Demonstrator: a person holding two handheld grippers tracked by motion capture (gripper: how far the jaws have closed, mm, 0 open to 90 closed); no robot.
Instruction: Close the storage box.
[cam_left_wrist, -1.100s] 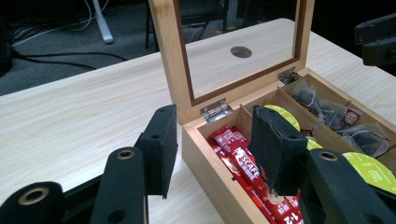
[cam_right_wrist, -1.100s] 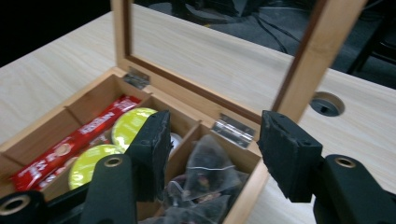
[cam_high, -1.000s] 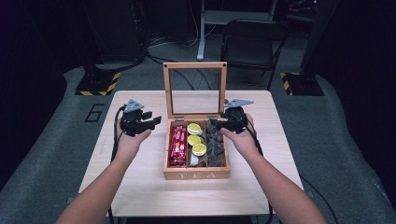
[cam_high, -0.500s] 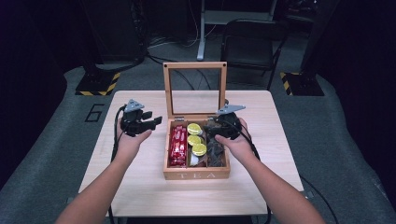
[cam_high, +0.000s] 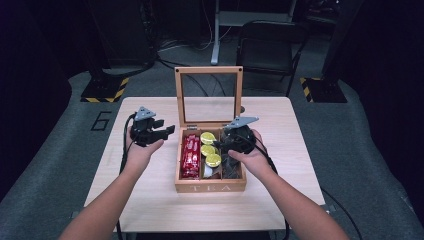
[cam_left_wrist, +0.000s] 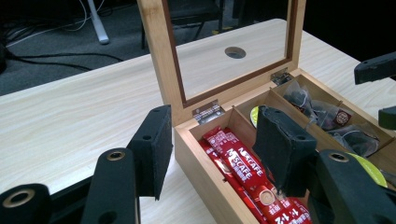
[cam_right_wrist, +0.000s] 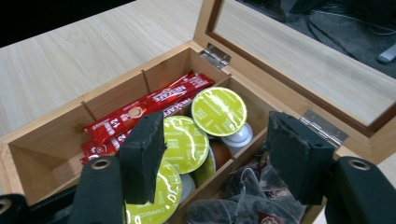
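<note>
A wooden tea box (cam_high: 210, 187) stands mid-table with its glass lid (cam_high: 208, 97) upright. It holds red coffee sticks (cam_high: 190, 156) at the left, green-topped capsules (cam_high: 209, 149) in the middle and dark tea bags (cam_right_wrist: 243, 196) at the right. My left gripper (cam_high: 164, 127) hovers just left of the box, aimed at it. Its jaws (cam_left_wrist: 217, 149) have just been opening and nothing is between them. My right gripper (cam_high: 231, 143) hangs over the box's right side. It is open too, having just widened, and its jaws (cam_right_wrist: 219, 156) straddle the capsules (cam_right_wrist: 219, 112) and tea bags without touching them.
The light wooden table (cam_high: 150, 200) has bare room in front of the box and on both sides. A round cable hole (cam_left_wrist: 235, 52) lies behind the lid. A black chair (cam_high: 265, 50) and stand legs are on the floor beyond the far edge.
My right gripper has moved left from the box's right edge to over its right compartment. The left hand has stayed put.
</note>
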